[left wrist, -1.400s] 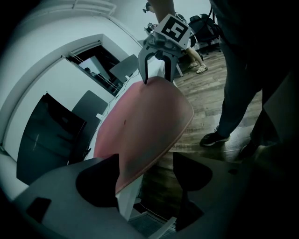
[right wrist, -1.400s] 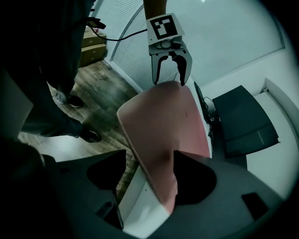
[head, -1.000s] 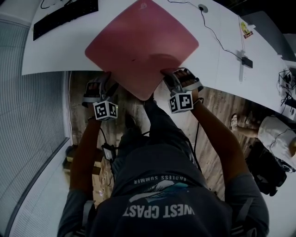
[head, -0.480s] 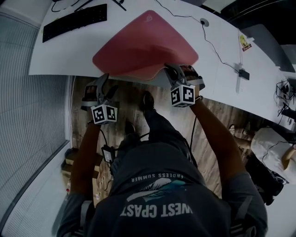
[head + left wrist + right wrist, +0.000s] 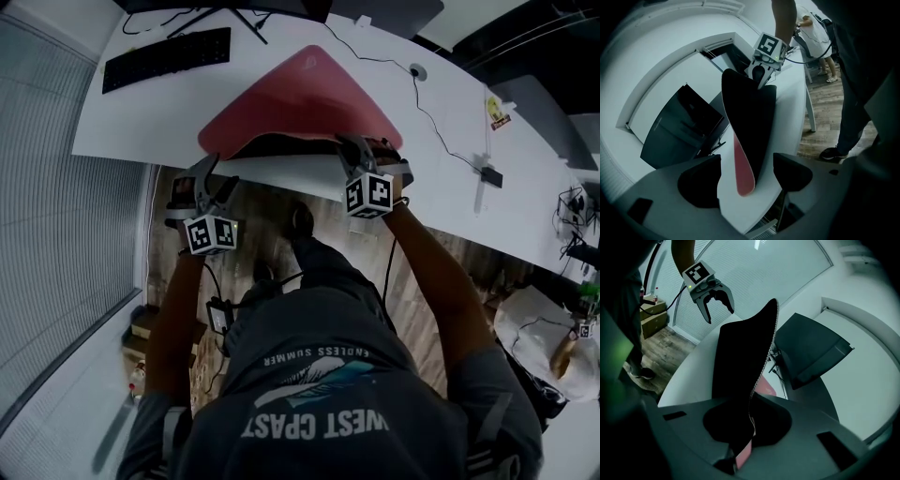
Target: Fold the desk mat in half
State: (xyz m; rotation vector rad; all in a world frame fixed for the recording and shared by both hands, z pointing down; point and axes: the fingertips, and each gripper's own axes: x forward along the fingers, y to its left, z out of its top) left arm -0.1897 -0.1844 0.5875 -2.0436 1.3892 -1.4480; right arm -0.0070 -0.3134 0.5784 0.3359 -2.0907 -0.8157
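Note:
A pink desk mat (image 5: 300,94) with a black underside lies on the white desk (image 5: 141,122). Its near edge is raised off the desk and curls toward the far side. My right gripper (image 5: 361,150) is shut on that raised edge; in the right gripper view the mat (image 5: 740,357) stands up from the closed jaws (image 5: 745,446), black side showing. My left gripper (image 5: 208,178) hangs open just off the desk's near edge, left of the mat, holding nothing. In the left gripper view the lifted mat (image 5: 750,117) rises ahead of the open jaws (image 5: 746,173), with the right gripper (image 5: 761,77) at its top.
A black keyboard (image 5: 167,58) lies at the desk's far left. A dark monitor (image 5: 808,355) stands behind the mat. A thin cable (image 5: 441,80) runs across the desk's right part. Cardboard boxes (image 5: 141,323) sit on the wooden floor at the left.
The right gripper has lifted the mat's near edge and carried it up and toward the far side, so the black underside now shows. The left gripper stays open beside the desk edge.

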